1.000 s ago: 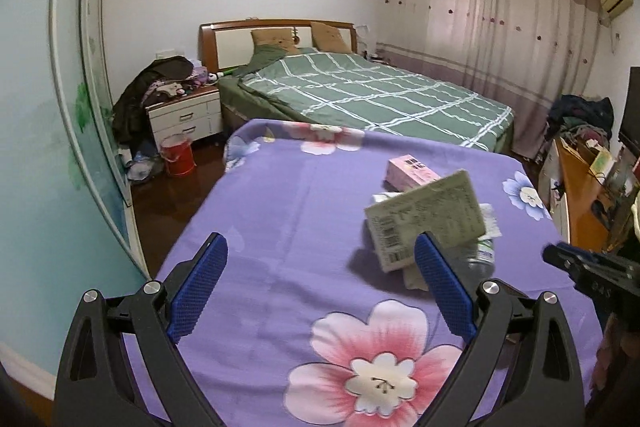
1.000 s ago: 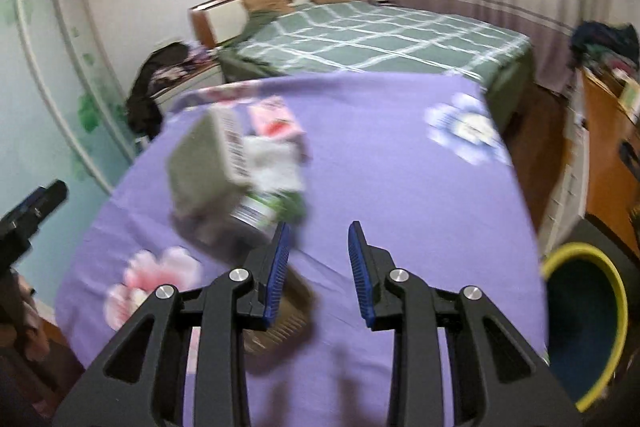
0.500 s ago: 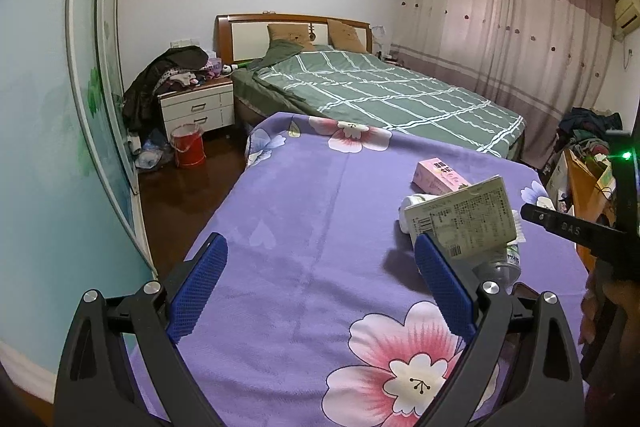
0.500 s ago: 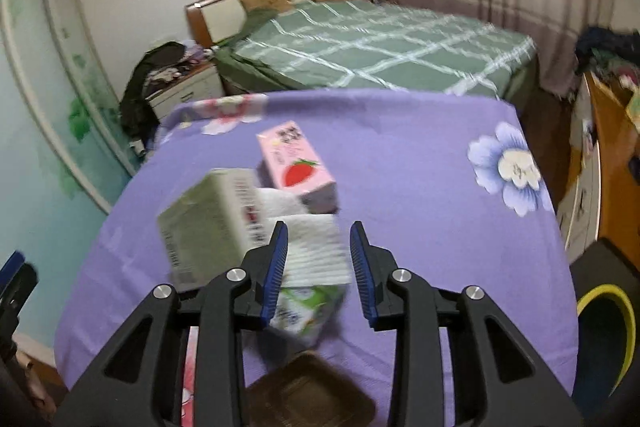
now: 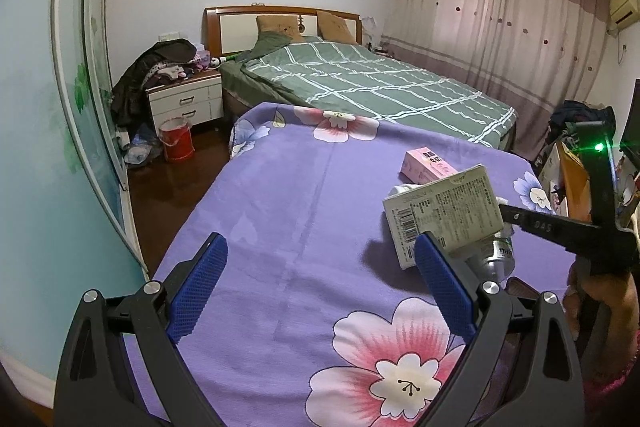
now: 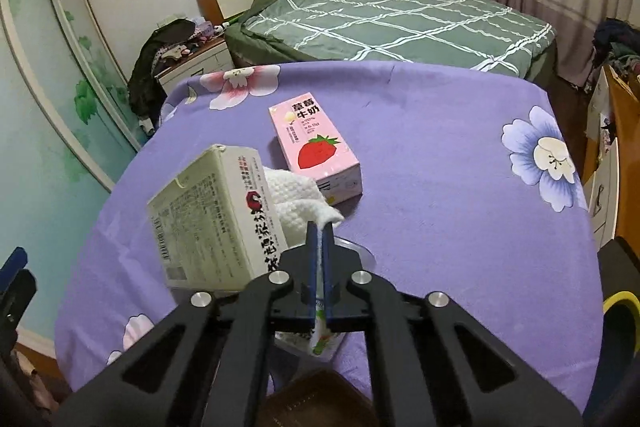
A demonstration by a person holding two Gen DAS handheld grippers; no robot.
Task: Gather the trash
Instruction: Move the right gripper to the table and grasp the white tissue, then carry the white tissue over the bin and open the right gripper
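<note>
The right tongs are closed almost fully, pinching a corner of the white crumpled paper towel. This towel lies on the purple flowered blanket, between the pale green printed carton on the left and the pink strawberry milk box farther away. The carton stands tilted. The left tongs are wide open and hold nothing, above the blanket's near part.

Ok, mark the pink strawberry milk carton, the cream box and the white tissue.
pink strawberry milk carton (image 6: 314, 143), right wrist view, top printed face.
cream box (image 6: 212, 219), right wrist view, label side.
white tissue (image 6: 298, 205), right wrist view, crumpled middle.
</note>
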